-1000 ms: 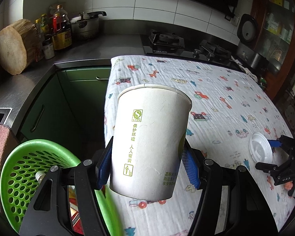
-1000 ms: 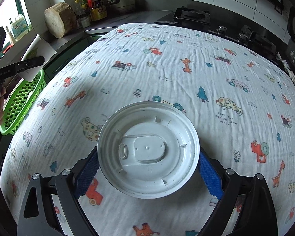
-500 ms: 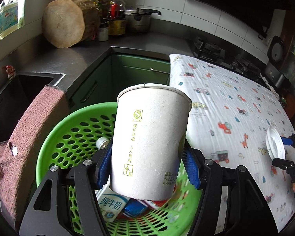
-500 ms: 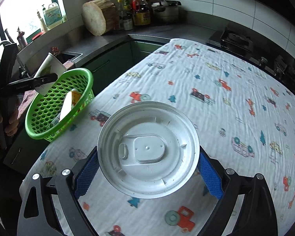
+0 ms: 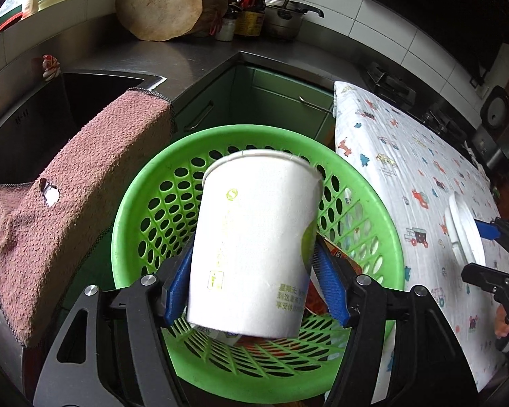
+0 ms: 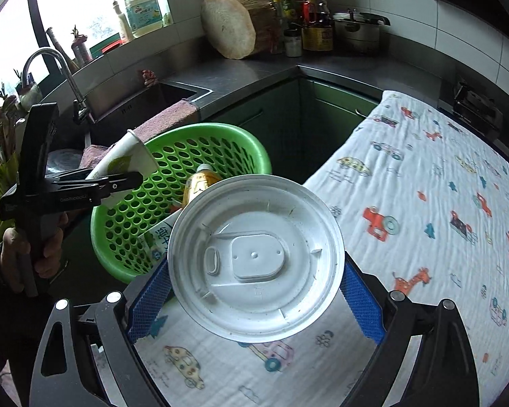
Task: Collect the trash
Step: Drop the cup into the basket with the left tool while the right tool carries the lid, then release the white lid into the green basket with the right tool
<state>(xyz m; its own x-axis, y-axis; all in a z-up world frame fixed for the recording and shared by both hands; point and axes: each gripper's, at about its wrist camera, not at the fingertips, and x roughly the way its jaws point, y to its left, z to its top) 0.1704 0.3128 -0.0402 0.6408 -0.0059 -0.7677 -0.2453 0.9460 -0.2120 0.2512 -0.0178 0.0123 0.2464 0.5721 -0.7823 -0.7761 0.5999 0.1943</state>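
The left gripper (image 5: 254, 285) hangs over the green basket (image 5: 146, 183), its jaws opening with the white paper cup (image 5: 254, 244) between them; a sliver of gap shows beside the right blue pad, and the cup tilts with its rim toward the far side of the basket. Faint green print runs down the cup: a round S logo, a column of Chinese characters and a small figure binning litter; the characters are too blurred to read. The basket sits in the gap between the cloth-covered surface (image 5: 407, 156) and a brown towel (image 5: 78, 183) draped over the sink edge, so open room lies mainly above the basket. In the right wrist view a yellow can (image 6: 200, 179) and a carton with blue Chinese lettering (image 6: 161, 237) lie inside the basket. The right gripper (image 6: 254, 285) pinches the round white lid (image 6: 254, 261) across its full width, jaws spread wide, above the near corner of the surface beside the basket rim.
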